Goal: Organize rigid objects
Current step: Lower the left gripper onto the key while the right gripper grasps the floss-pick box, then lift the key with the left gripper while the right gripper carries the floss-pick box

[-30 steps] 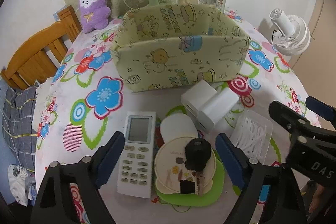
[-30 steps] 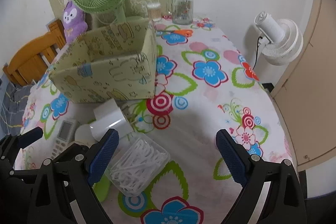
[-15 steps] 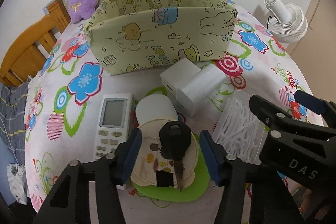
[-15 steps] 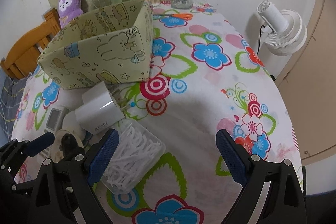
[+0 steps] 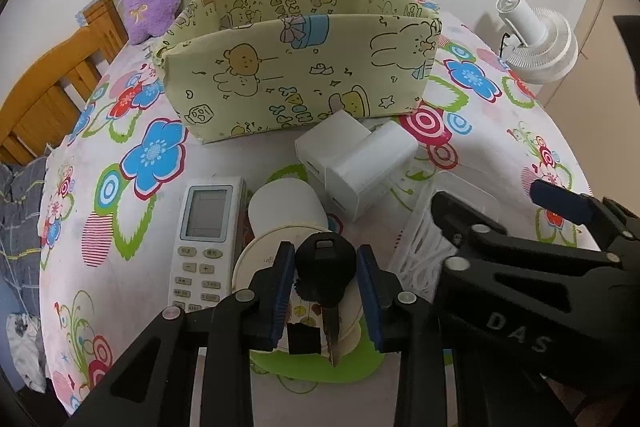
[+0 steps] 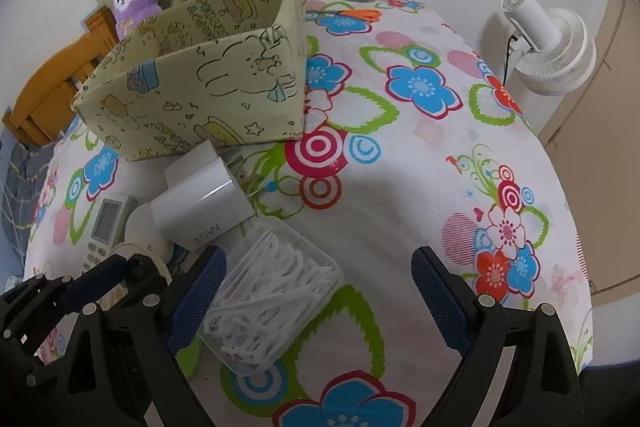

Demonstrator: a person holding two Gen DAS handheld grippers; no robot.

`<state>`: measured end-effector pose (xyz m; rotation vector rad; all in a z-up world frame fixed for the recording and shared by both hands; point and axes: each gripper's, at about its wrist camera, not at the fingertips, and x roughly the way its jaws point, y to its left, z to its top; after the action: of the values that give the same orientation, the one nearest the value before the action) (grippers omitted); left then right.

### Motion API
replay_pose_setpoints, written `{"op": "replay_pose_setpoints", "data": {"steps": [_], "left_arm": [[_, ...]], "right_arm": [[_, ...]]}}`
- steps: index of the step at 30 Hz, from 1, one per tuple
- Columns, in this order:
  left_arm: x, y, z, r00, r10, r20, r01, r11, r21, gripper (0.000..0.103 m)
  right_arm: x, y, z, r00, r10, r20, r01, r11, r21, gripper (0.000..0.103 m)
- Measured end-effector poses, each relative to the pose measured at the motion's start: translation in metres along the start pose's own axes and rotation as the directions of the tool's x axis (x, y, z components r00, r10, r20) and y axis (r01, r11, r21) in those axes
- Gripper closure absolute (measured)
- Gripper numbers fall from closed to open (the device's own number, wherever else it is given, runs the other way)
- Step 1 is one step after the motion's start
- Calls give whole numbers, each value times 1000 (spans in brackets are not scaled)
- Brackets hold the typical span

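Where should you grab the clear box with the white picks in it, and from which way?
Grip the clear box of white picks across its two long side walls, coming down from above. It lies flat on the tablecloth and its long walls are straight and parallel, so the pads should sit flush. The right hand-held gripper is open, with one finger already beside the box's left wall.

Bright, even indoor light, sharp through the middle. Strong fisheye bending and black corners at the edges. Soft shadow across the tablecloth [image 6: 384, 223], small glare on the charger [image 6: 208, 195].
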<state>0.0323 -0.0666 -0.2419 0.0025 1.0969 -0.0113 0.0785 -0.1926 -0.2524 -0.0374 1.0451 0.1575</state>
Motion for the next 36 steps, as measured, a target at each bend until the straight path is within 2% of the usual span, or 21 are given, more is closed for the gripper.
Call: {"op": "replay_pose_setpoints", "data": {"steps": [9, 14, 19, 25, 36], "left_arm": [[-1, 6, 0, 1000, 25, 1, -25, 1000, 15, 72], [-1, 11, 0, 1000, 31, 4, -31, 999, 22, 71], [0, 10, -1, 1000, 27, 6, -27, 999, 34, 71], [0, 14, 2, 1000, 8, 3, -8, 1000, 19, 72], [-12, 13, 13, 999, -15, 42, 14, 1000, 21, 72]], "right_arm": [[13, 7, -1, 998, 0, -58, 3, 999, 54, 7], [21, 12, 1, 995, -27, -99, 37, 995, 98, 8], [30, 16, 1, 990, -12, -139, 31, 990, 135, 22], [23, 22, 3, 995, -45, -89, 55, 993, 106, 34], [-11, 27, 11, 997, -74, 4, 74, 994, 85, 37]]}}
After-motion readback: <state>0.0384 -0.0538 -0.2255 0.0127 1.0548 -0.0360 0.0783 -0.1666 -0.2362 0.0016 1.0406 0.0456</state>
